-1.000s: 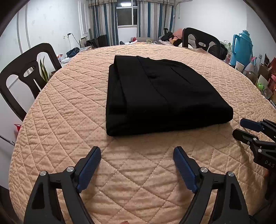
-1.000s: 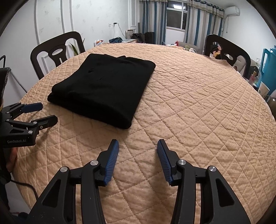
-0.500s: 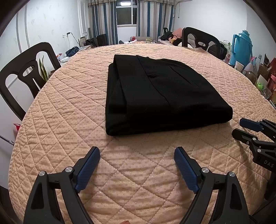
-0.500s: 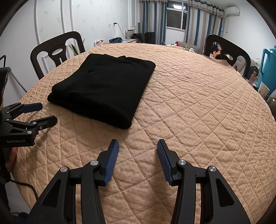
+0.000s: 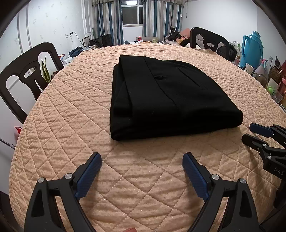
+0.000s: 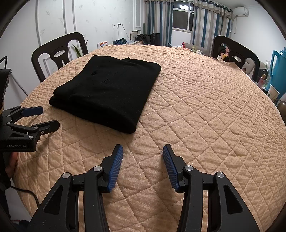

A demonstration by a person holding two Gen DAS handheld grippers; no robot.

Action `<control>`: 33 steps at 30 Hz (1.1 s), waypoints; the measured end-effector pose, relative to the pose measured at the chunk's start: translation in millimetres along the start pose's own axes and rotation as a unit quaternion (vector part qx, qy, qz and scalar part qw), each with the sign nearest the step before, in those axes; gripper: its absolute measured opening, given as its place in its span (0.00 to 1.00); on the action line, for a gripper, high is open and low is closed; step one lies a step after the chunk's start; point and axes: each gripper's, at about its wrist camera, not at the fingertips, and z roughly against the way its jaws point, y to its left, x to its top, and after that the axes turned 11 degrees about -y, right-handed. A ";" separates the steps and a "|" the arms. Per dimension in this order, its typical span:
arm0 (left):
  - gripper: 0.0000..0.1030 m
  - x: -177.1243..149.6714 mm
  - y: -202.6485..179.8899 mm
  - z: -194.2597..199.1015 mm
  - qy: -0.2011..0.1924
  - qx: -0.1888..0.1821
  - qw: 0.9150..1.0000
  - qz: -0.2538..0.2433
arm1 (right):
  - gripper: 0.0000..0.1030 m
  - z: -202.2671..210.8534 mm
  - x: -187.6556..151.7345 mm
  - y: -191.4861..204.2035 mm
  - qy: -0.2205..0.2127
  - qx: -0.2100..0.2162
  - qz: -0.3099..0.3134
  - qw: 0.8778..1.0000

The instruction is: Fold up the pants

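The pants (image 5: 166, 100) are black and already folded into a thick, neat rectangle of several layers, with the stacked edges showing along the side at 9 o'clock in the left wrist view and a small pocket slit on the top face. They lie flat on the tabletop (image 5: 71, 110), which is covered by a peach quilted cloth, toward 12 o'clock from the left gripper (image 5: 142, 168) and toward 10 o'clock from the right gripper (image 6: 143, 157).

The left gripper's jaws are opening, spread wide over bare quilt with nothing between them, well short of the pants' near edge. The right gripper's jaws stand apart too, empty, over the cloth, with the pants' near corner just beyond them at 11 o'clock.

The left wrist view shows the right gripper's tips at 3 o'clock, close to the pants' right corner, and a blue jug (image 5: 251, 50) among clutter at 2 o'clock. The right wrist view shows the pants (image 6: 107, 91) from their other side, the left gripper (image 6: 37, 118) at 9 o'clock with part of a hand (image 6: 11, 163) under it, and an air conditioner (image 6: 241, 11) at 1 o'clock. Both views show dark chairs (image 5: 26, 75) around the tabletop.
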 end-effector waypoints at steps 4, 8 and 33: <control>0.92 0.5 0.4 -0.4 0.000 -0.001 1.000 0.000 | 0.46 0.0 0.0 0.1 0.000 0.000 0.000 1.000; 0.92 0.3 0.8 -0.5 0.000 -0.001 1.000 0.000 | 0.46 0.0 0.0 0.1 0.000 0.000 0.000 1.000; 0.94 0.1 1.7 -0.7 0.000 -0.002 1.000 0.001 | 0.46 0.0 0.0 0.2 0.000 0.000 0.000 1.000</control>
